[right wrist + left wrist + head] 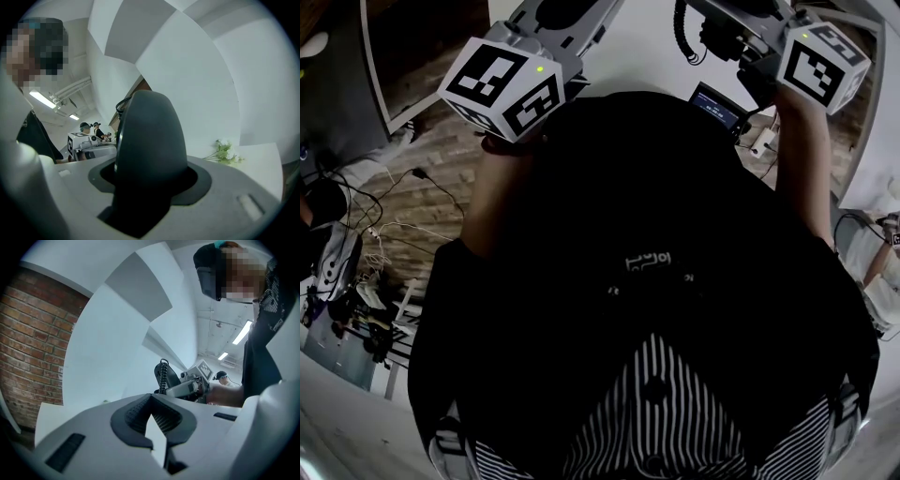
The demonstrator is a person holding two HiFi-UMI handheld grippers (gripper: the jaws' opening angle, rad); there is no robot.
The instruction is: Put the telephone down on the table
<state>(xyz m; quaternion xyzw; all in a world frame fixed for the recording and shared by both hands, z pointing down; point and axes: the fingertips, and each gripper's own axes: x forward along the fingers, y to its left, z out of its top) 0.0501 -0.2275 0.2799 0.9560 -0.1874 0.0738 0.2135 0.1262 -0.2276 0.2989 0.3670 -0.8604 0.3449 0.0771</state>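
The black telephone handset fills the middle of the right gripper view, its rounded end sticking up between the jaws. My right gripper is shut on it. In the left gripper view the same handset shows with its coiled cord, held up in the air by the right gripper. In the head view the handset and its cord are at the top right, above a black base with a small display. My left gripper has its pads closed together with nothing in them.
A white table lies at the top of the head view, beyond the person's dark shirt. White flowers lie on a white surface to the right. A brick wall stands to the left. Other people are far off.
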